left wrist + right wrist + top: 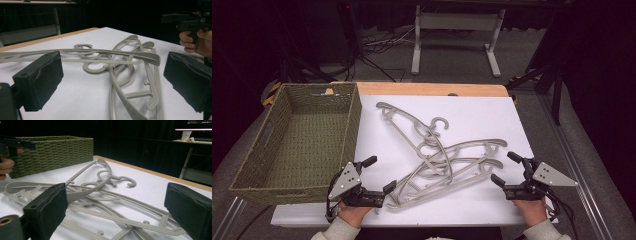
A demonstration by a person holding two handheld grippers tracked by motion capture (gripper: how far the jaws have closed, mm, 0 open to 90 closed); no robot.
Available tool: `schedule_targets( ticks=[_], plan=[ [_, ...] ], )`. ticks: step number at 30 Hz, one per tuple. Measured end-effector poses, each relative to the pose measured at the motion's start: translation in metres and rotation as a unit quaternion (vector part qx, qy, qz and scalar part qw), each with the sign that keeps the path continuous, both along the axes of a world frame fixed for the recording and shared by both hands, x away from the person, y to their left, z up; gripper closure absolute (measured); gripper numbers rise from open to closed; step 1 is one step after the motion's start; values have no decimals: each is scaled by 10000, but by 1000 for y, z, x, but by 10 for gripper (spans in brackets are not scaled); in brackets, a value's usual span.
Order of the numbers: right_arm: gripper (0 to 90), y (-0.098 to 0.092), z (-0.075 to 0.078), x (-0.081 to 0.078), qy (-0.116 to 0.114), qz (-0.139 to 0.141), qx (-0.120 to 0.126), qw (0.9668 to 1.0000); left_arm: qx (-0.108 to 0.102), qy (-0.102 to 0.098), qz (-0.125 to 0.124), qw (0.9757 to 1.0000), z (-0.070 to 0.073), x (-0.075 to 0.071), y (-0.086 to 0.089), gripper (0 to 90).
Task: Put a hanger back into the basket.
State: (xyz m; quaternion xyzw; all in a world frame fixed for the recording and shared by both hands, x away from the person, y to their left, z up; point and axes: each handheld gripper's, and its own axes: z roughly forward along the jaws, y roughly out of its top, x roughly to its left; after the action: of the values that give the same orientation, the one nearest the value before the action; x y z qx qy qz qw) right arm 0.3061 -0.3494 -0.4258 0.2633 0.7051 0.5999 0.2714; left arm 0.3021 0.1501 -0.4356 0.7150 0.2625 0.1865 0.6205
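A loose pile of grey plastic hangers [439, 160] lies crossed over one another on the white table top [492, 120]. My left gripper [379, 174] rests low at the pile's near-left end, jaws wide open around nothing. Its own view shows both black pads [40, 80] apart, with the hangers [120, 53] just ahead. My right gripper [505, 168] sits at the pile's right end, open too. In the right gripper view the pads [50, 205] frame the hangers [82, 192] without touching them.
A green woven basket [353, 125] stands at the table's left, also visible behind the hangers as the basket [55, 152]. The table's far edge is bare wood [432, 89]. Behind it stands a white desk frame [457, 22] with cables on the floor.
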Motion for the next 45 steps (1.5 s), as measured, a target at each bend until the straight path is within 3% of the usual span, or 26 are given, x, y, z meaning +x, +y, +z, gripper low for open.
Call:
schedule_targets(
  ticks=[7,15,20,24,32,35,45],
  plan=[
    [70,0,1,-2,-31,-4,-55,10000,104,-101,22,9999,-1,-1,-2,45],
    [73,1,3,-3,-33,-44,-68,10000,9,-55,59,10000,-1,0,0,40],
    [77,10,16,1,37,7,-88,10000,-68,-40,93,9999,-1,1,2,50],
    [78,21,28,10,115,206,-143,9996,-46,-26,105,9999,-1,1,3,54],
    [65,43,45,36,224,249,-210,9992,-127,194,87,9997,-3,4,7,67],
    [67,51,49,47,383,308,-261,9984,-125,136,110,9998,-3,4,7,68],
    [66,75,61,64,380,457,-352,9976,-82,117,-10,9999,-3,2,3,66]
  ],
)
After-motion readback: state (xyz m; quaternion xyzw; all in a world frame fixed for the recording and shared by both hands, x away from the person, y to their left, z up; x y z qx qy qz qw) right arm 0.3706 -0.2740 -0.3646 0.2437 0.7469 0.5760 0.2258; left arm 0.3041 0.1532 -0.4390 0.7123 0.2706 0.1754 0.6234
